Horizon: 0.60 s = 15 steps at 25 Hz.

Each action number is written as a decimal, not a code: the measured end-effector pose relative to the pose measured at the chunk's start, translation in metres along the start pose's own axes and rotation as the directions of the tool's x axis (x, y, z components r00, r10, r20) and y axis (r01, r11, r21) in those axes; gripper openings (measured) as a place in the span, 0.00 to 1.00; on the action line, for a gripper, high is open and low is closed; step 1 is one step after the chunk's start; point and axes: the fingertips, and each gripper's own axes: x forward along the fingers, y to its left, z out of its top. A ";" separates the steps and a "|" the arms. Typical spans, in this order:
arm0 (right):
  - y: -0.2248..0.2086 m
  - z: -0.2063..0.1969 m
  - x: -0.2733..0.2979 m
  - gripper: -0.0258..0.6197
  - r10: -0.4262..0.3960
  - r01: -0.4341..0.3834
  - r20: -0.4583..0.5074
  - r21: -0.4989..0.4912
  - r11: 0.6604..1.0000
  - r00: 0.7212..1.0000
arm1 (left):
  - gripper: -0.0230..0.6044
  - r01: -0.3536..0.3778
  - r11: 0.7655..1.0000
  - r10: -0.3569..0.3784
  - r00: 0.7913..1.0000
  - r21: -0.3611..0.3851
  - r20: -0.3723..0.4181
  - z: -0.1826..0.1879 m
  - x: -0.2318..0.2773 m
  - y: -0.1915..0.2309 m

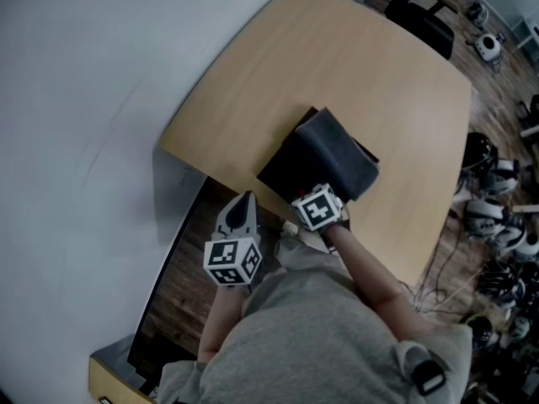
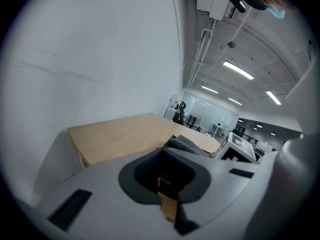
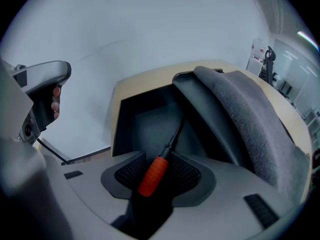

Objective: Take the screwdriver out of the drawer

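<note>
Here, the grey right gripper (image 3: 158, 173) stands open around the orange-handled steel screwdriver (image 3: 152, 176). A skewed squeeze could flick it away.

The thin black shaft of the orange-handled screwdriver (image 3: 153, 176) is running into the shadowed inside of the open black drawer box (image 3: 142, 116), so its tip is not showing. In the head view the right gripper (image 1: 322, 200) is hiding its own jaws under its marker cube, and the grey felt flap (image 1: 337, 154) is covering the drawer's inside. The white and black clutter (image 1: 497, 209) on the floor is showing too small to tell, and the bottom edge is cutting off the person's grey-shirted body (image 1: 320, 352)
</note>
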 end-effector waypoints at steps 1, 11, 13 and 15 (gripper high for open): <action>0.001 -0.003 0.003 0.25 0.006 -0.006 -0.019 0.005 1.000 1.000 | 0.04 -0.001 1.000 0.001 1.000 -0.001 -0.002 0.000 0.001 0.001; -0.009 -0.007 0.004 0.19 -0.058 0.057 -0.035 -0.035 0.998 0.998 | 0.04 0.003 1.000 -0.003 1.000 -0.002 0.001 0.001 0.006 -0.004; -0.009 -0.007 0.003 0.19 -0.064 0.063 -0.025 -0.047 0.997 0.998 | 0.04 0.001 1.000 -0.001 1.000 -0.002 0.002 -0.001 0.004 -0.005; -0.008 -0.006 -0.001 0.19 -0.063 0.063 -0.008 -0.051 0.997 0.998 | 0.04 0.001 1.000 -0.001 1.000 -0.001 0.003 -0.003 0.000 -0.007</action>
